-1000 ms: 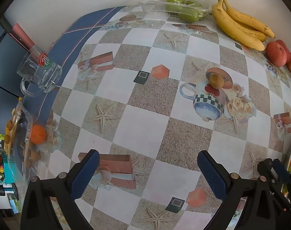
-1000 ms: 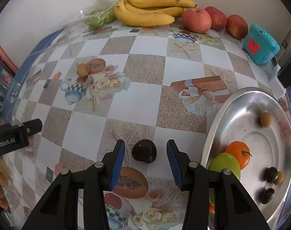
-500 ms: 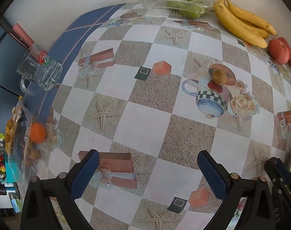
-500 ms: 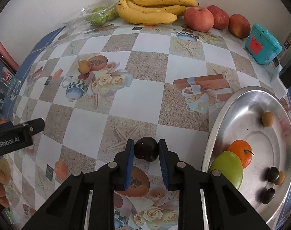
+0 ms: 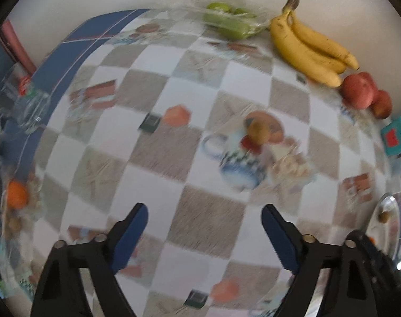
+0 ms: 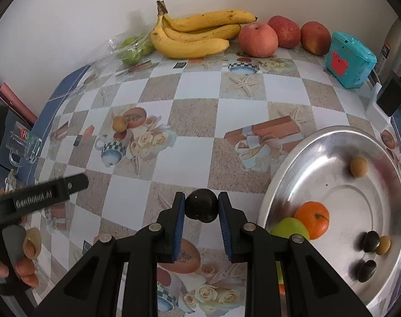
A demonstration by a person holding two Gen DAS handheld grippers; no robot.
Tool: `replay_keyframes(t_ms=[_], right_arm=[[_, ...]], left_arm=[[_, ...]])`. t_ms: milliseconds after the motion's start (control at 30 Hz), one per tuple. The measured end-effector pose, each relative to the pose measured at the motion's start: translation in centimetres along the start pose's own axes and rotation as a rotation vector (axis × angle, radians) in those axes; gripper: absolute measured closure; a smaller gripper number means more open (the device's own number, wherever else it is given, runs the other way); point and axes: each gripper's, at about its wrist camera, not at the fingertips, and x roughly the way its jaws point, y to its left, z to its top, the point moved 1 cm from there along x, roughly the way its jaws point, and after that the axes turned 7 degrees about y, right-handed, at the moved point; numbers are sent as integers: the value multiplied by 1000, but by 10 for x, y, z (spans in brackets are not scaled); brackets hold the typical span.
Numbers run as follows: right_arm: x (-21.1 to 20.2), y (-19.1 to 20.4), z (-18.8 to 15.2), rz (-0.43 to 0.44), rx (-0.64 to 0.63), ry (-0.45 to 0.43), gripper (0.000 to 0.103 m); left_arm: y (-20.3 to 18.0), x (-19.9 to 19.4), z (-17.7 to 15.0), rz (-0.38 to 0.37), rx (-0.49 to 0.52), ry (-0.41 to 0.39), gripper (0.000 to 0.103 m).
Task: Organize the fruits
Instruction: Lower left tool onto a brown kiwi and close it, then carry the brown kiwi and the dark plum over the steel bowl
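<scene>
- Left tongs (image 5: 204,233): gaping wide over bare table (image 5: 152,185), gripping nothing; small brown fruit (image 5: 257,130) lies ahead and slightly right of them, well apart.
- Right tongs (image 6: 201,210): clamped on dark round fruit (image 6: 201,208), held between both pads.
- Steel tray (image 6: 285,182): just right of the right tongs, near, holding an orange (image 6: 312,219) and other fruit; I judge the carry goes rightward, and the right hand is nearer.
</scene>
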Motion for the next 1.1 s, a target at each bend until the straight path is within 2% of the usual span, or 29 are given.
replay_keyframes(t_ms=[200,267,400,433,533,633,767,1100], right_arm=[[-3,-4,16,12,-1,-24,77],[-3,-6,20,15,1,-29,77],[1,-11,27,21,6,-30,77],[2,-13,29,15,3,-30,77],[5,-18,33,11,2,-29,77],[8,-23,36,6,7,-28,77],[12,-28,38,5,14,-22,77],[7,-27,34,14,23,-22,77]], left_arm=[[-19,2,28,-72,49,-18,29],[-23,6,36,-84,62,-14,40],[-31,19,49,-102,69,-6,46],[-32,21,51,-104,68,-4,50],[-34,29,59,-113,64,-1,52],[-37,38,63,-106,63,12,61],[-40,41,68,-118,62,2,77],[-37,21,58,-128,41,-27,77]])
